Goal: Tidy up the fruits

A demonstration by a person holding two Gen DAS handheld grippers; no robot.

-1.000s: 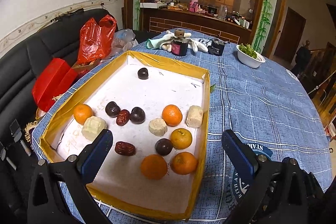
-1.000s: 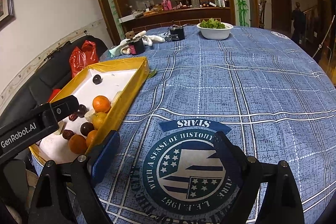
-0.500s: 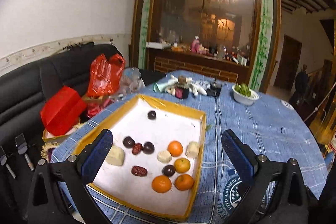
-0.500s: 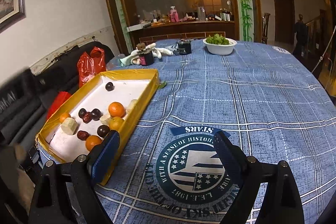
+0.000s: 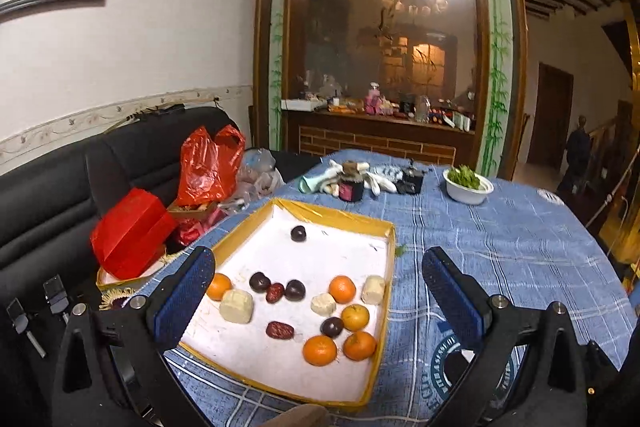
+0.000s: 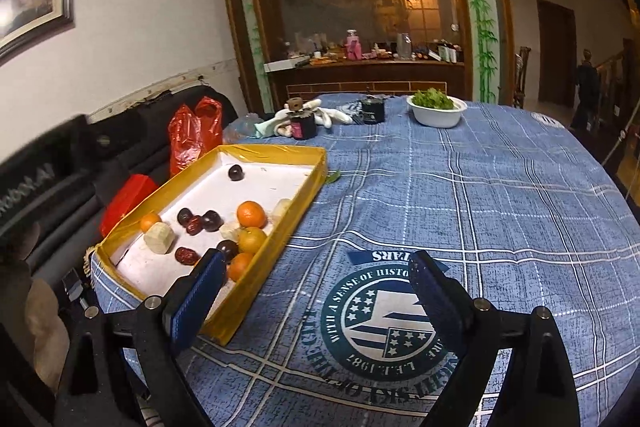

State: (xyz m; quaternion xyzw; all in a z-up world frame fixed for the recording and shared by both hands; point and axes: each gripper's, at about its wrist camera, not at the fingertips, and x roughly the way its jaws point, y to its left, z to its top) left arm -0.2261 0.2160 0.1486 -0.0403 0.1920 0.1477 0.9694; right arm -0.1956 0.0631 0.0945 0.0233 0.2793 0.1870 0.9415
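Observation:
A shallow yellow-rimmed tray (image 5: 390, 267) with a white floor lies on the blue checked tablecloth; it also shows in the right wrist view (image 6: 280, 251). Loose in it are several oranges (image 5: 319, 349), dark plums (image 5: 295, 289), red dates (image 5: 279, 329) and pale blocks (image 5: 236, 305). One plum (image 5: 298, 233) lies alone at the far end. My left gripper (image 5: 318, 301) is open and empty, held above the tray's near end. My right gripper (image 6: 316, 301) is open and empty, above the round printed emblem (image 6: 384, 319) to the right of the tray.
At the table's far end stand a white bowl of greens (image 5: 468, 183), a dark jar (image 5: 351, 187), white gloves (image 5: 376, 179) and a black object (image 5: 412, 179). A black sofa (image 5: 48, 179) with red bags (image 5: 204, 163) flanks the left side.
Both grippers have risen and pulled back from the table, so the tray looks smaller and more of the room shows. The fruit has not moved. Both grippers stay open.

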